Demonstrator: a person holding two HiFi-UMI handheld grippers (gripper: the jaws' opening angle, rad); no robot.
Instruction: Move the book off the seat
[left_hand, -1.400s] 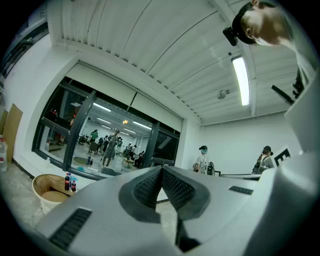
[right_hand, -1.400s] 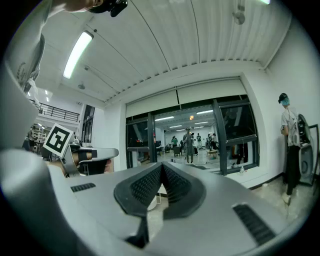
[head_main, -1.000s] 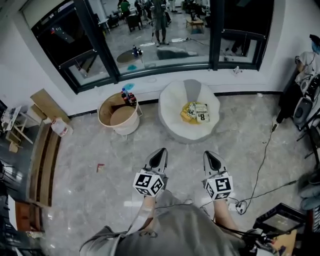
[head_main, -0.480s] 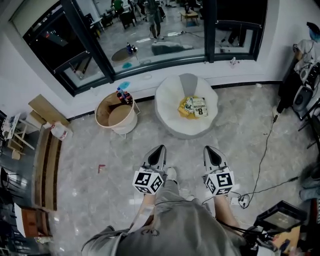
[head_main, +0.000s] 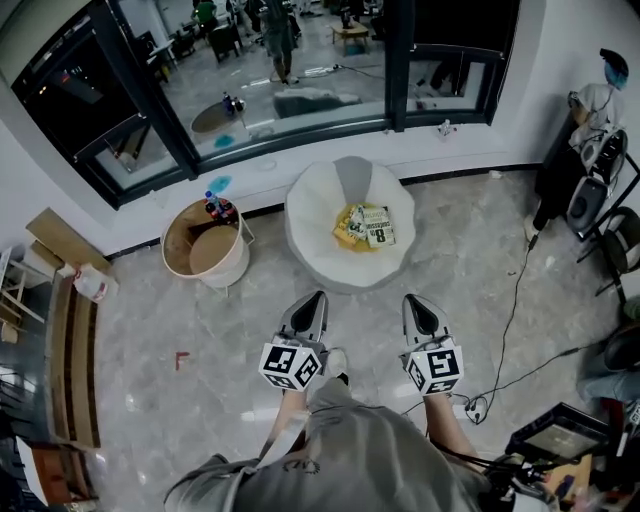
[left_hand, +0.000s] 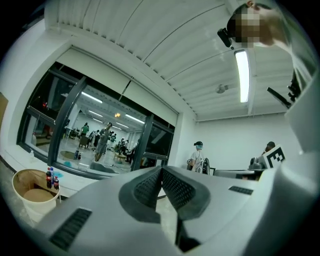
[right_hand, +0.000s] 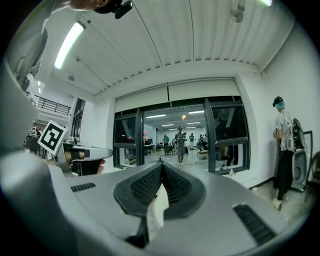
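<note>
Head view looks steeply down on a pale marble floor (head_main: 150, 330), with both claws held side by side at the lower centre of the frame, well short of the seat. The left claw (head_main: 316, 298) has its jaws pressed together on nothing, and the right claw (head_main: 412, 302) is likewise closed and empty. Both tips aim toward the top of the picture, each with its marker cube just behind.

The book (head_main: 378, 226), white with a large dark "8" on its cover, lies in the hollow of the round white seat (head_main: 310, 230), just above centre. A yellow printed item (head_main: 349, 226) touches its left side; whether that is a second book cannot be told. The seat stands against the low wall under a dark-framed window (head_main: 390, 60).

Left of the seat stands a round tub (head_main: 195, 268), with a few small bottles (head_main: 215, 207) at its upper rim. A black cable (head_main: 512, 310) trails over the floor on the right, and wooden boards (head_main: 70, 350) lie along the left edge.

Left gripper view shows its ribbed pads (left_hand: 150, 187) meeting at the tip, with the tub at lower left. Right gripper view shows the same closed pads (right_hand: 145, 186), with the window beyond them.
</note>
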